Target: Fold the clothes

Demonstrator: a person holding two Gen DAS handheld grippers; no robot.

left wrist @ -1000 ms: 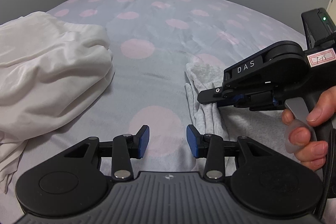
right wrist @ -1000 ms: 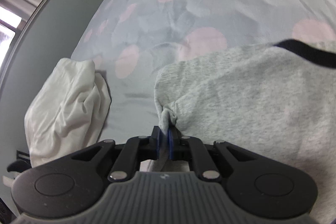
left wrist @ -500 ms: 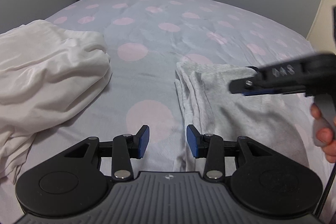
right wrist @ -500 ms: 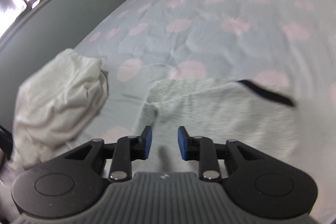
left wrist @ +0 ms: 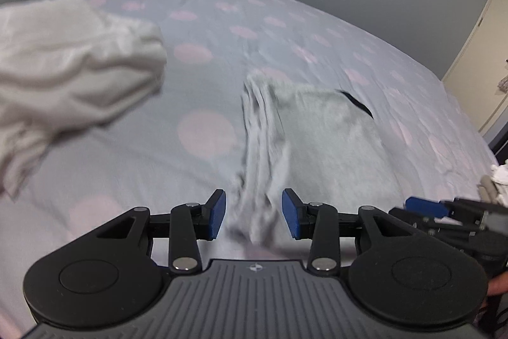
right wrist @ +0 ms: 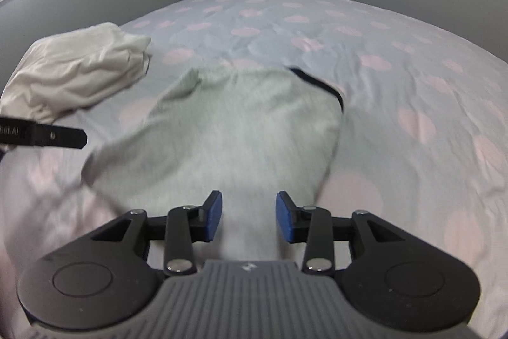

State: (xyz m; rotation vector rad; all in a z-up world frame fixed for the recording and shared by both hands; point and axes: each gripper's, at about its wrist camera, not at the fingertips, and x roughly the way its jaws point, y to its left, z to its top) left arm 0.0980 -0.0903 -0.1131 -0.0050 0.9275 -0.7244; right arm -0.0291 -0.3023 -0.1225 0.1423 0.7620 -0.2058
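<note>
Since a second ago, the right gripper point(right wrist: 248, 216) has let go of the grey garment's point(right wrist: 241, 129) edge and drawn back; its jaws have just been opening, and nothing is between them. On the left, a rumpled white garment point(left wrist: 70, 75) lies on the polka-dot bed point(left wrist: 285, 30). Next, the left gripper point(left wrist: 253, 214) tilts down over the grey garment's bunched left edge, blue fingers point(left wrist: 217, 213) apart, gripping nothing. Right of it, the grey garment lies spread on the bed. The right gripper, also angled down, hovers over the garment's near part, fingers point(right wrist: 213, 215) apart and empty.
</note>
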